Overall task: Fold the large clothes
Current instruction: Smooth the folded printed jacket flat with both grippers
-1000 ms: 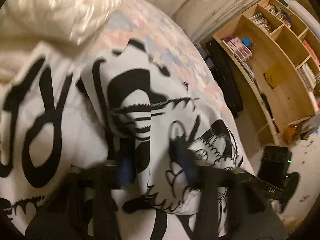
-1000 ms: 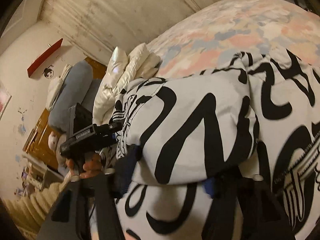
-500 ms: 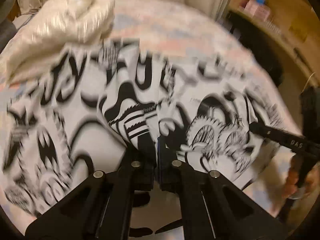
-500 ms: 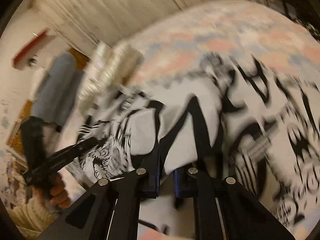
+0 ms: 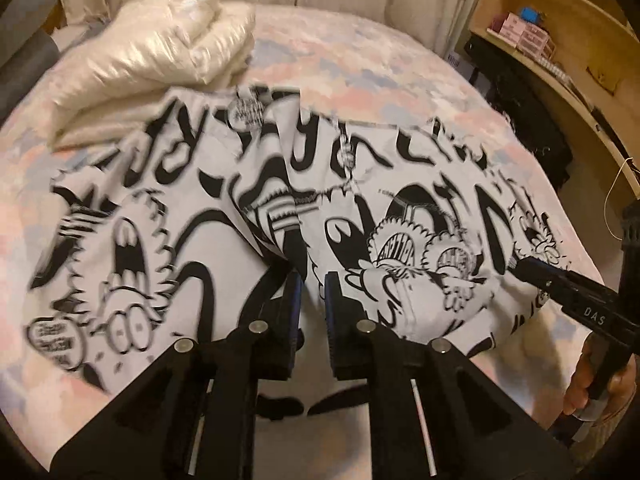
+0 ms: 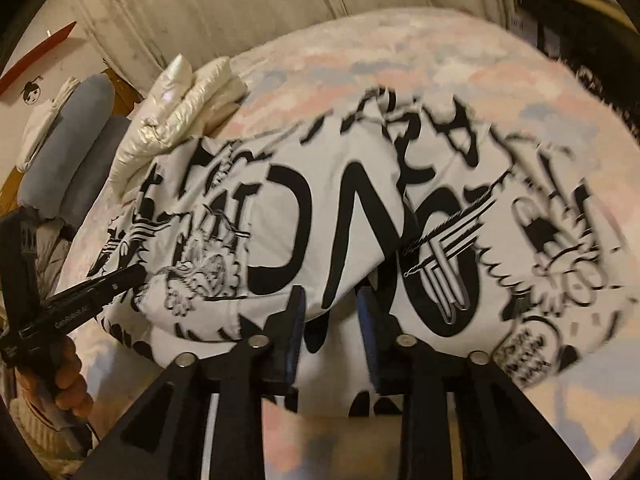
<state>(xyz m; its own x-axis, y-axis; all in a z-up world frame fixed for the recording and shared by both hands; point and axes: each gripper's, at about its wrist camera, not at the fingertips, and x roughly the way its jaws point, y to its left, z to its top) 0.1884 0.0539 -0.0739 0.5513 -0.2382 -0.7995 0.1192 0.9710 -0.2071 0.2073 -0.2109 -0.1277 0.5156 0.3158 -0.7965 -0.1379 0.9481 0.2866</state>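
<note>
A large white garment (image 5: 192, 272) with black cartoon and lettering print lies spread on the bed, one flap folded over its middle. My left gripper (image 5: 314, 284) hovers over its near middle, by the folded edge. Its jaws are opening, a narrow gap shows between the pads, and no cloth is pinched. My right gripper (image 6: 330, 304) hangs above the garment (image 6: 304, 216) near a fold edge. Its jaws are opening too, wider apart, with cloth showing below them but not pressed. Each view also shows the other hand-held gripper: the right one (image 5: 560, 292), the left one (image 6: 100, 292).
The bed (image 5: 360, 64) has a pastel pink and blue cover. A folded cream puffy piece (image 5: 160, 48) lies at its far left. A wooden shelf unit (image 5: 560, 32) and dark bags stand to the right. Grey cushions (image 6: 76, 144) sit beside the bed.
Both grippers have pulled back and risen from the garment. Their jaws closed half a second ago and have parted again. The cloth now lies flatter on the bed.
</note>
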